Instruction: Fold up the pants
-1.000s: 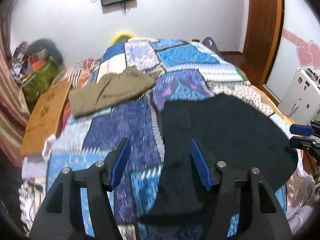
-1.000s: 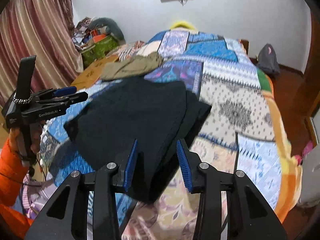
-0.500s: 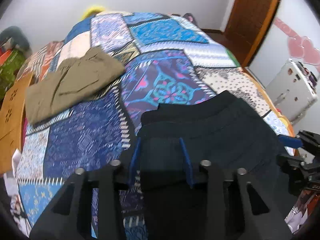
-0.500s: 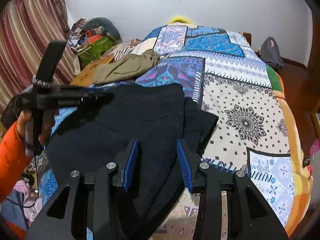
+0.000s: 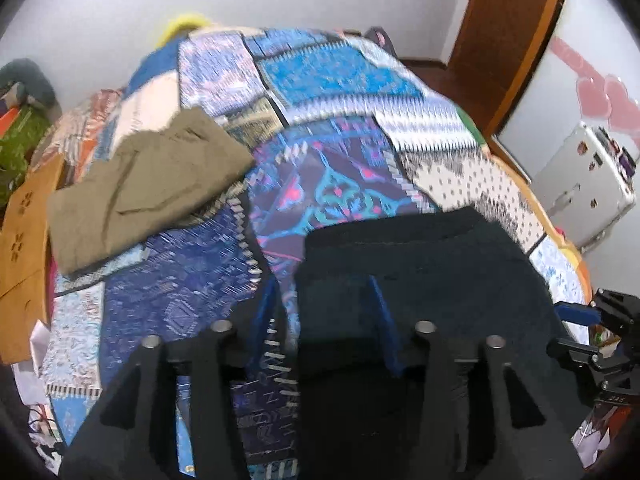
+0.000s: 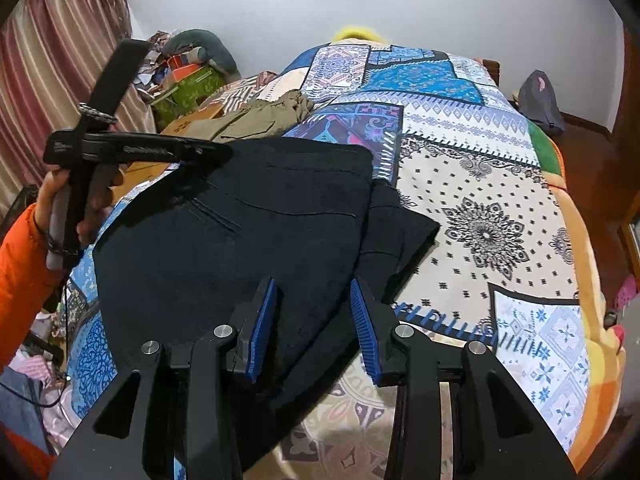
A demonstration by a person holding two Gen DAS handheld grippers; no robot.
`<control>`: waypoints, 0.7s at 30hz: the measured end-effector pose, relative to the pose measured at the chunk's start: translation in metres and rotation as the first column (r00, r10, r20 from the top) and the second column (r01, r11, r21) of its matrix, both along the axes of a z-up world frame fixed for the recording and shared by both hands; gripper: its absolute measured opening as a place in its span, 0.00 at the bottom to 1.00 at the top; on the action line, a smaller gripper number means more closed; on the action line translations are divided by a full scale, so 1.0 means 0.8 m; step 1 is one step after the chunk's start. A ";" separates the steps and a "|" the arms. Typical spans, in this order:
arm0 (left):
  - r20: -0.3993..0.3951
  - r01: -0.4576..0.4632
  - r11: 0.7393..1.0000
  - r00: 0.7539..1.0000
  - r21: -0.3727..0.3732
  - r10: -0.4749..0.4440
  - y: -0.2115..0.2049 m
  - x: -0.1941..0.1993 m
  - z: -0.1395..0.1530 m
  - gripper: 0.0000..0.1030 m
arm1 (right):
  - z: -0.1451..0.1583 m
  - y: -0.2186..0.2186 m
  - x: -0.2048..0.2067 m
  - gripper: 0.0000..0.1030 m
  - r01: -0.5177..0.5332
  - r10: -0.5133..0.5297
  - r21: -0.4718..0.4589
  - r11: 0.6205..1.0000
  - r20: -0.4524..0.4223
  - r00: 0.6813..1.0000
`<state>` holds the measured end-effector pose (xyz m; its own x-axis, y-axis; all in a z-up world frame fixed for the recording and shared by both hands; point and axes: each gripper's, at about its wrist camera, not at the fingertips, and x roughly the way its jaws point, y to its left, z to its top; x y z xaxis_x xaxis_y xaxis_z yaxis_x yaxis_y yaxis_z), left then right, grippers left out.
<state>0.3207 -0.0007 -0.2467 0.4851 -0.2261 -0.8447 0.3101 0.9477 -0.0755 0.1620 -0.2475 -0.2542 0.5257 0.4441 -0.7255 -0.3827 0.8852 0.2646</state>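
Dark navy pants (image 5: 420,276) lie folded on the patchwork bedspread, also in the right wrist view (image 6: 248,232), with a lower layer sticking out at the right (image 6: 404,232). My left gripper (image 5: 324,316) is open just above the pants' left edge; its jaws straddle the edge without closing on it. It also shows in the right wrist view (image 6: 216,154) over the pants' far left corner. My right gripper (image 6: 314,324) is open and empty just above the pants' near edge.
Folded olive-green pants (image 5: 140,184) lie on the bed beyond the dark pair. A wooden board (image 5: 24,240) leans at the bed's left side. Cluttered bags (image 6: 188,76) and a curtain (image 6: 60,80) stand at the left. A white appliance (image 5: 588,184) stands right of the bed.
The left gripper moved forward and down onto the pants' left edge and its jaws narrowed. The right gripper moved slightly closer over the near edge. The pants lie flatter.
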 end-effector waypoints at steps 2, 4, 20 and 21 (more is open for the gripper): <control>0.037 0.002 1.000 0.999 0.005 -0.003 0.005 -0.012 0.017 0.54 | 0.007 -0.003 -0.001 0.38 0.018 -0.018 0.000 1.000 0.009 1.000; 0.072 -0.007 0.999 0.997 0.038 0.004 0.008 -0.023 0.030 0.54 | 0.012 -0.005 -0.001 0.43 0.040 -0.040 -0.015 0.999 0.016 0.999; -0.099 0.054 0.998 0.994 -0.024 -0.056 0.011 -0.075 -0.035 0.81 | -0.014 -0.002 0.008 0.60 0.111 -0.103 0.052 0.993 -0.130 0.986; -0.103 0.052 0.998 0.993 -0.029 -0.055 0.010 -0.075 -0.038 0.83 | -0.017 -0.004 0.008 0.64 0.111 -0.103 0.056 0.992 -0.135 0.985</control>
